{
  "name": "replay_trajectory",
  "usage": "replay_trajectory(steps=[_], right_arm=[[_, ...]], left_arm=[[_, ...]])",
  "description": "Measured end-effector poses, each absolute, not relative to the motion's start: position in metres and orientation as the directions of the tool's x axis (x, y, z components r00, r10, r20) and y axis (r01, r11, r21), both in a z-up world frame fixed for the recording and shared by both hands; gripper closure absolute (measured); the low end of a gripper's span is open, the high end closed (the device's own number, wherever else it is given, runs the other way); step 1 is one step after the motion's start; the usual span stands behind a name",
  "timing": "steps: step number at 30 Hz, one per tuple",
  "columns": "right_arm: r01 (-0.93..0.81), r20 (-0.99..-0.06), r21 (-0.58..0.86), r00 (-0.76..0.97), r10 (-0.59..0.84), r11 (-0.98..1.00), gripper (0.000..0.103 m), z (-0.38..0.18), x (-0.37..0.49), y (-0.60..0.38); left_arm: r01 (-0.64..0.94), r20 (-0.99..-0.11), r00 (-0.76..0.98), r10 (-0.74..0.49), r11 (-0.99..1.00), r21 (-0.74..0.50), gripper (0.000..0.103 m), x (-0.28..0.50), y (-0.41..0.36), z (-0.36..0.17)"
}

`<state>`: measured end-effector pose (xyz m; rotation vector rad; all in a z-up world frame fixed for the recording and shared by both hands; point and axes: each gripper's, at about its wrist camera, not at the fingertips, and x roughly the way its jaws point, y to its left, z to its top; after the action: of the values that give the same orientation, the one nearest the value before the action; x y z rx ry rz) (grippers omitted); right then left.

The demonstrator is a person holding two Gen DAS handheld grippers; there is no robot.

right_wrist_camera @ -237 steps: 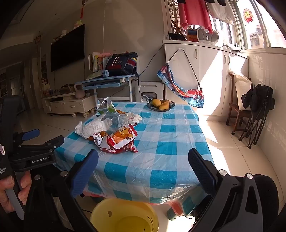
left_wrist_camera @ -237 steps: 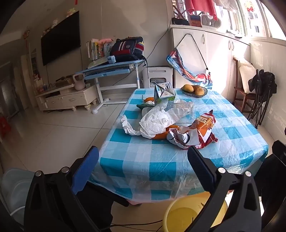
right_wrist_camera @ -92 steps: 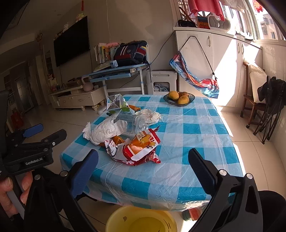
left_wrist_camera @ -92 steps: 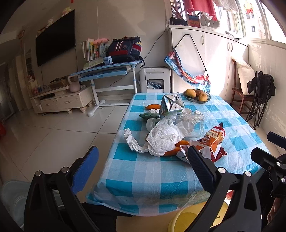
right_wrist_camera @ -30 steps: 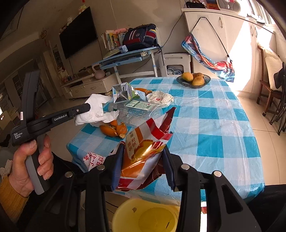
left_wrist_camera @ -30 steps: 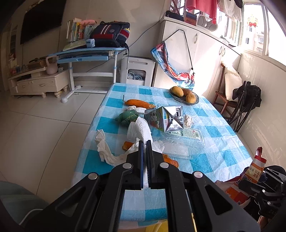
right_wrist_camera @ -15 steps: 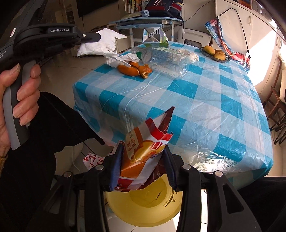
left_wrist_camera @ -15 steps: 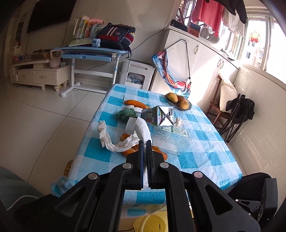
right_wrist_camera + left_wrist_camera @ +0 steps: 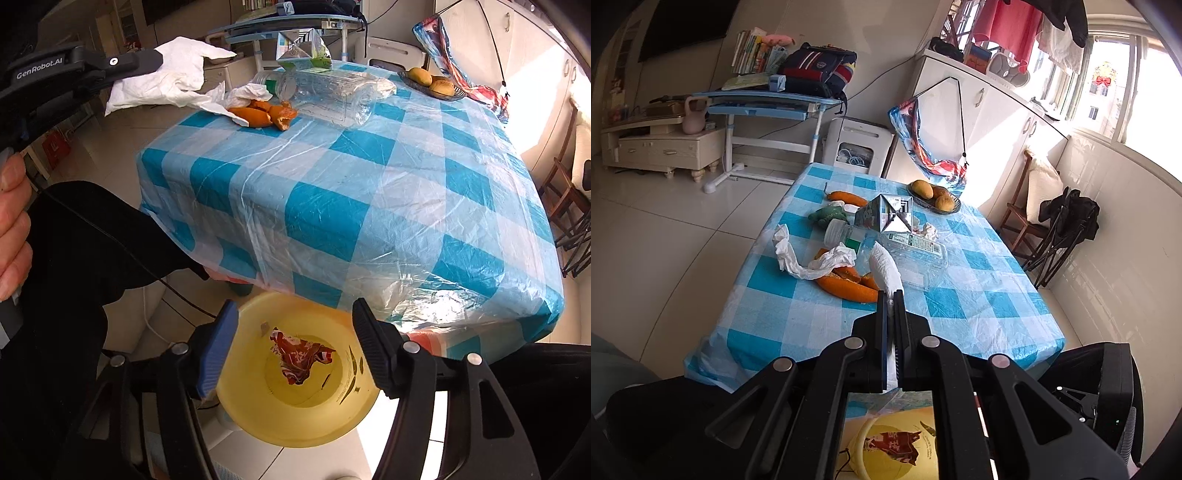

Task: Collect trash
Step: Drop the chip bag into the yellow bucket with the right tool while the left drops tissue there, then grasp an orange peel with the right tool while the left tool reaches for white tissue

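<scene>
Right tongs (image 9: 291, 347) now empty; snack bag (image 9: 301, 356) apparently in bin (image 9: 255, 421).

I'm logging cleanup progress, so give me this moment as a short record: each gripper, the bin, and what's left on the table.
left gripper: shut on white tissue, held above the table edge
right gripper: open, empty, over the bin
yellow bin: on the floor by the table, holds a red snack wrapper
table: orange peels, clear plastic bottle, carton, crumpled tissues
fruit bowl: far end
</scene>
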<state>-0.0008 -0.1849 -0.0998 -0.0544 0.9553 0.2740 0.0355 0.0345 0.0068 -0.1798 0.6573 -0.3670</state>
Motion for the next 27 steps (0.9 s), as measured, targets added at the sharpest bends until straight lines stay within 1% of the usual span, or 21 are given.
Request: replay_trajectory(steps=[5,9,13,18,21,22,23,26,27], right_arm=[[-0.136,-0.685,0.198,0.689,0.236,0.971,0.029,-0.069,-0.007,-0.222],[-0.05,-0.589,0.267,0.782,0.204,0.962,0.027,-0.051,-0.016,-0.249],[-0.004,-0.544,0.316,0.819,0.184,0.949,0.026,-0.044,-0.021,-0.265],[0.001,-0.535,0.335,0.823,0.19,0.942,0.026,-0.044,-0.02,-0.269],[-0.008,-0.533,0.335,0.823,0.197,0.942,0.025,-0.045,-0.02,-0.269],[-0.01,-0.533,0.335,0.823,0.198,0.942,0.025,-0.045,-0.021,-0.27],[-0.011,-0.532,0.335,0.823,0.199,0.942,0.025,-0.045,-0.021,-0.269],[-0.013,-0.531,0.336,0.824,0.2,0.942,0.025,-0.045,-0.022,-0.27],[-0.013,-0.531,0.335,0.824,0.2,0.942,0.025,-0.045,-0.022,-0.269]], left_arm=[[0.321,-0.588,0.693,-0.417,0.909,-0.266,0.099,0.019,0.015,0.0],[0.37,-0.624,0.646,-0.439,0.895,-0.248,0.099,0.002,-0.007,-0.013],[0.412,-0.666,0.591,-0.455,0.88,-0.236,0.099,-0.014,-0.026,-0.029],[0.469,-0.738,0.49,-0.464,0.854,-0.226,0.097,-0.028,-0.046,-0.052],[0.485,-0.781,0.435,-0.447,0.848,-0.215,0.081,-0.032,-0.054,-0.066],[0.482,-0.786,0.438,-0.437,0.852,-0.204,0.07,-0.033,-0.054,-0.068],[0.476,-0.784,0.448,-0.43,0.857,-0.198,0.062,-0.033,-0.053,-0.068],[0.449,-0.764,0.49,-0.42,0.873,-0.192,0.053,-0.032,-0.044,-0.06],[0.436,-0.757,0.507,-0.412,0.88,-0.188,0.052,-0.032,-0.041,-0.058]])
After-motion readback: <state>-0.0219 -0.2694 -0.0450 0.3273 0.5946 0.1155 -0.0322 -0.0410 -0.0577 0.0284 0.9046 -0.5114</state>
